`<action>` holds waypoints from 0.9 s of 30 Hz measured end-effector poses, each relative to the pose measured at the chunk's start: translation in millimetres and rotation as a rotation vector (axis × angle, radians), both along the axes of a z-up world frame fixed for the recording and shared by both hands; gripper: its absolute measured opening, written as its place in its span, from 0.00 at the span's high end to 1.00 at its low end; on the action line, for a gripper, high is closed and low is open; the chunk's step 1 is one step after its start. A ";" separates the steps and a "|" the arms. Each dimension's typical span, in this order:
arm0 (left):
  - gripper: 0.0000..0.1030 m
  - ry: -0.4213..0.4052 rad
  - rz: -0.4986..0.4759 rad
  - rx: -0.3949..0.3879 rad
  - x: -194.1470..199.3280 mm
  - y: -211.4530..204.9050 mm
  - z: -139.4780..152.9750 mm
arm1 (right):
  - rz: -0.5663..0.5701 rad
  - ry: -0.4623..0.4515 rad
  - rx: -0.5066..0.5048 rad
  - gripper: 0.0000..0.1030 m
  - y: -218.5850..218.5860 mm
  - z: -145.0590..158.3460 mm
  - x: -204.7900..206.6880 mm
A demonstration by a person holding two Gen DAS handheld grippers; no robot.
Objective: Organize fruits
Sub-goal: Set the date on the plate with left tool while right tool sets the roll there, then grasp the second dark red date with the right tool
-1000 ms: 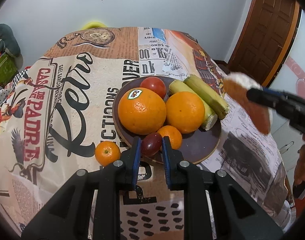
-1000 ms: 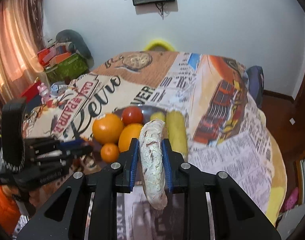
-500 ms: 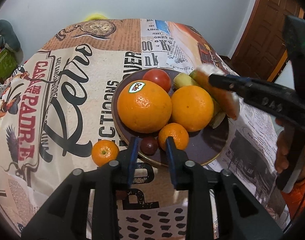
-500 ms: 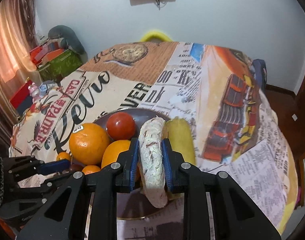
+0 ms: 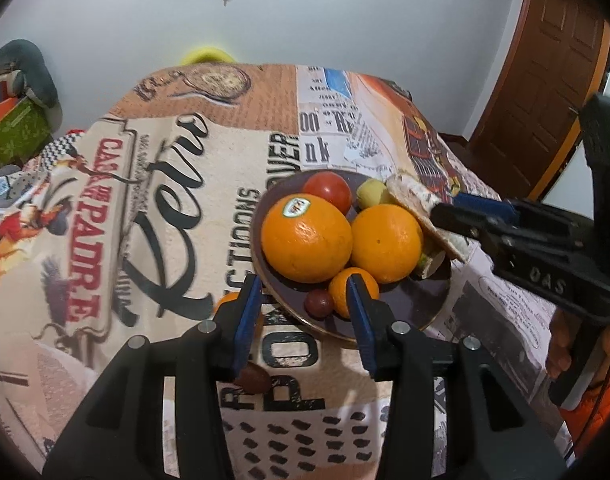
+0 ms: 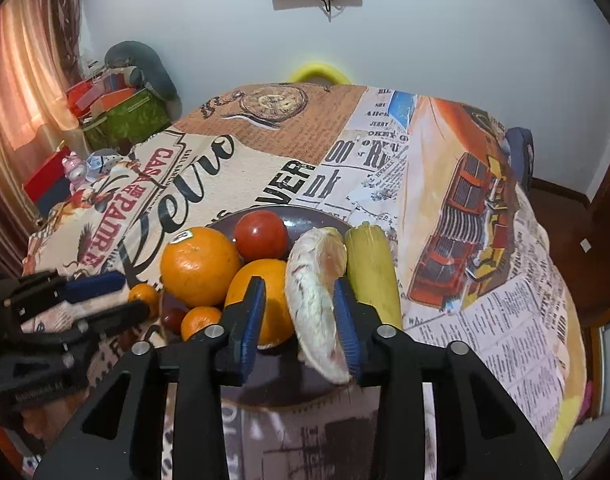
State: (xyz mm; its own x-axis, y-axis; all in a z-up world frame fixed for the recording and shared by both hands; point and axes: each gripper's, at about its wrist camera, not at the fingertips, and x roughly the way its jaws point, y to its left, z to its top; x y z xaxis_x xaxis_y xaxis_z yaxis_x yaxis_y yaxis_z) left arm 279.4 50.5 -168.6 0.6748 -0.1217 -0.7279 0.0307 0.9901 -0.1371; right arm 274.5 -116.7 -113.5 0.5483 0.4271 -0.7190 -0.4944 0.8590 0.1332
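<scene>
A dark plate (image 5: 425,308) (image 6: 277,384) holds a stickered big orange (image 5: 307,238) (image 6: 201,266), a second orange (image 5: 385,242), a tomato (image 5: 328,188), a small mandarin (image 5: 351,290), a dark grape (image 5: 318,303) and a long yellow-green fruit (image 6: 371,272). My left gripper (image 5: 303,284) (image 6: 133,296) hovers at the plate's near rim. Its jaws are opening, and no fruit touches the pads. My right gripper (image 6: 299,288) (image 5: 445,206) is opening around a pale peeled citrus segment (image 6: 317,280) (image 5: 415,200). The segment leans on the right pad, clear of the left one.
Another small mandarin (image 5: 229,302) lies off the plate behind my left finger, and a dark brown fruit (image 5: 255,376) lies on the printed tablecloth (image 5: 165,200) below it. Boxes and toys (image 6: 117,116) sit past the table's left edge. A wooden door (image 5: 545,80) stands at the right.
My left gripper let go of the dark grape, which now lies on the plate, and its jaws spread. My right gripper came down over the plate, and its jaws parted from the segment.
</scene>
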 end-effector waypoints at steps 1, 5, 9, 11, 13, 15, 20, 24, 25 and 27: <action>0.57 -0.008 0.009 0.002 -4.0 3.0 4.4 | 0.002 -0.008 0.003 0.66 -0.7 3.1 -4.4; 0.51 -0.035 0.040 -0.004 -19.8 16.0 16.8 | 0.020 -0.028 0.010 0.66 1.6 13.1 -21.5; 0.51 -0.054 0.071 0.017 -39.8 29.1 27.3 | 0.047 -0.038 0.015 0.65 9.1 19.4 -38.7; 0.51 -0.060 0.083 0.022 -49.4 35.0 31.2 | 0.061 -0.041 0.017 0.65 14.8 21.5 -47.5; 0.51 -0.064 0.092 0.025 -56.6 39.3 32.8 | 0.076 -0.044 0.014 0.65 20.5 21.8 -55.4; 0.51 -0.080 0.108 0.037 -67.3 45.2 34.2 | 0.090 -0.044 0.011 0.64 26.5 20.4 -63.5; 0.51 -0.104 0.130 0.044 -88.5 58.6 33.6 | 0.136 -0.019 0.006 0.56 49.3 8.9 -79.3; 0.51 -0.095 0.142 0.013 -97.4 72.8 26.7 | 0.185 0.027 -0.016 0.56 74.6 -8.5 -83.6; 0.51 -0.090 0.144 0.003 -99.0 76.6 23.9 | 0.192 0.033 -0.022 0.56 79.2 -11.8 -84.4; 0.52 -0.082 0.148 -0.004 -101.3 81.4 18.2 | 0.212 0.051 -0.034 0.56 89.5 -20.0 -84.9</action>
State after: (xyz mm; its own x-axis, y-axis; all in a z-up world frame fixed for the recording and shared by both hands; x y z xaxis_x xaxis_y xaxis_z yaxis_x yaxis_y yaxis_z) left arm 178.1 131.9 -150.4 0.7429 -0.0188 -0.6692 -0.1046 0.9841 -0.1438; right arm 189.7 -27.3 -133.5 0.4115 0.5038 -0.7595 -0.6581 0.7407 0.1347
